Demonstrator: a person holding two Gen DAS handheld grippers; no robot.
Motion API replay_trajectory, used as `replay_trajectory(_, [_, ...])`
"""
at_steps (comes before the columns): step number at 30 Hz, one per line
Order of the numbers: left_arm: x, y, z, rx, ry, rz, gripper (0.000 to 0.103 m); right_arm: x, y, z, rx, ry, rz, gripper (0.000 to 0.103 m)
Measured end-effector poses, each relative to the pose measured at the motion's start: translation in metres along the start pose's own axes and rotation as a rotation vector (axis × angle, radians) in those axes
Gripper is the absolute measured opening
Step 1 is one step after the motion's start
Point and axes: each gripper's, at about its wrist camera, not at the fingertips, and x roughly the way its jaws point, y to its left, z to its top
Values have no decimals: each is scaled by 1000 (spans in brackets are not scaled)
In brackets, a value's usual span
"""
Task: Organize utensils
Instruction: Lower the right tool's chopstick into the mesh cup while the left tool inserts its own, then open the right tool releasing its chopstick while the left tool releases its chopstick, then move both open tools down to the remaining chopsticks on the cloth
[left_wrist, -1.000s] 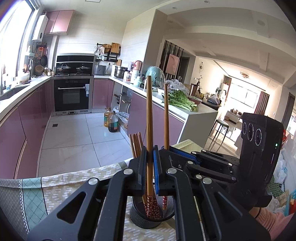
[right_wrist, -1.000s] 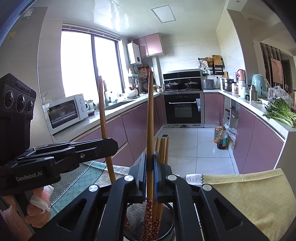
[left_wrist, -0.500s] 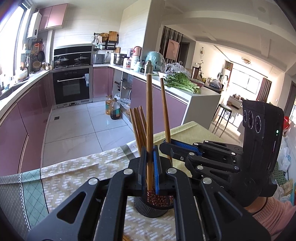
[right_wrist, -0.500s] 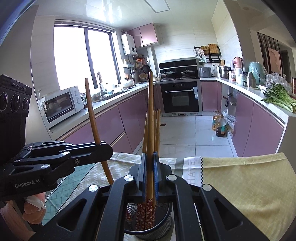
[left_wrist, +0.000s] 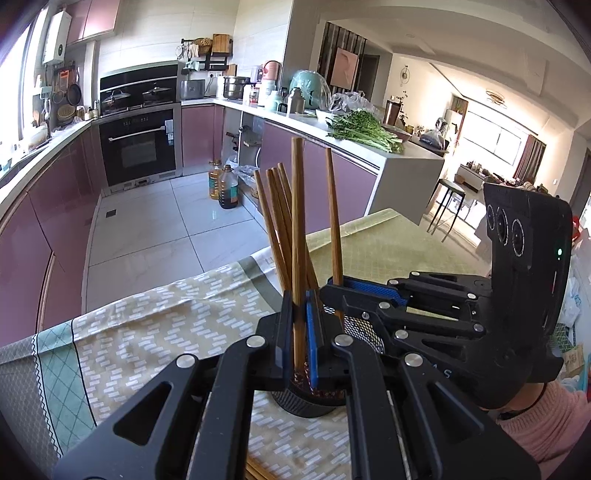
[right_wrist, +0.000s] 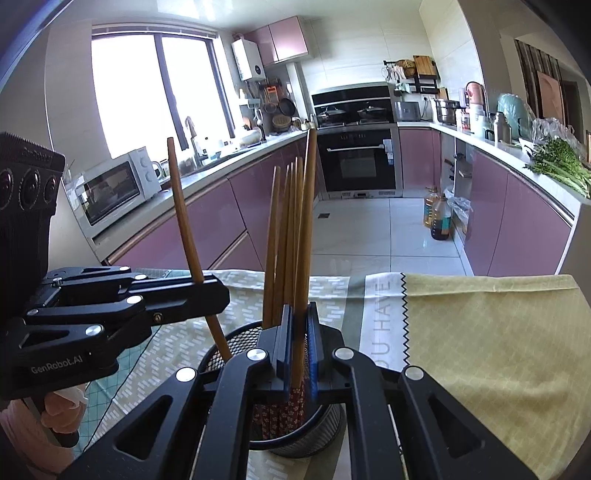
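Where the left gripper (left_wrist: 300, 325) closes, its jaws clamp one upright wooden chopstick (left_wrist: 297, 236), whose lower end sits inside the black mesh holder (left_wrist: 310, 404). The right gripper (right_wrist: 297, 339) is likewise clamped on a second chopstick (right_wrist: 305, 258), its patterned lower end also within the holder. Several more chopsticks (right_wrist: 282, 243) stand loose in the holder, leaning together just beside the held ones. The holder stands on a patterned tablecloth (left_wrist: 155, 332) covering the table. A pink sleeve (left_wrist: 543, 424) shows behind the right gripper. Kitchen cabinets (right_wrist: 207, 229) lie beyond.
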Motion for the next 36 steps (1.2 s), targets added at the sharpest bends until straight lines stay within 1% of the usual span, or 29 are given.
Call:
replay_trajectory(5, [13,2,-2,-9,17,5,8,3,-3,-1,19,12,3,7])
replay_trajectory(8, [12,2,-6,-6,9,23,9,2,-4,-2,21,11,2,7])
replay_trajectory(10, [7,2,-9,-7,-8,34,11,1,-3,-4,16,6,1,7])
replay_trajectory(11, [3,3,-11,-7,-20,38,15,-2,-2,-5,12,3,1,7])
replay_trajectory(12, [-2,3,-14,-9,-31,40,17,-3,-2,-6,9,0,0,7])
replay_trajectory(16, [-25,7,-24,-22,-78,51,19,-9,-1,-8,0,-13,-1,8])
replay_trajectory(18, [-37,11,-30,-28,-98,67,22,-15,3,-11,-12,-23,5,8])
replay_trajectory(20, [-48,15,-37,-43,-114,81,24,-24,7,-14,-25,-34,28,9])
replay_trajectory(22, [-59,18,-47,-53,-128,95,27,-33,13,-16,-38,-46,58,15])
replay_trajectory(26, [-79,27,-69,-83,-142,125,35,-50,29,-26,-78,-53,126,20])
replay_trajectory(28, [-84,30,-82,-93,-133,146,37,-55,37,-33,-95,-37,172,25])
replay_trajectory(31, [-87,36,-102,-110,-107,172,40,-53,48,-44,-107,1,211,27])
replay_trajectory(33, [-86,40,-113,-129,-84,166,41,-45,55,-55,-113,43,232,29])
replay_trajectory(35, [-83,45,-125,-151,-60,182,44,-35,62,-65,-117,93,249,30])
replay_trajectory(36, [-80,47,-131,-158,-45,187,44,-28,66,-71,-119,122,251,30])
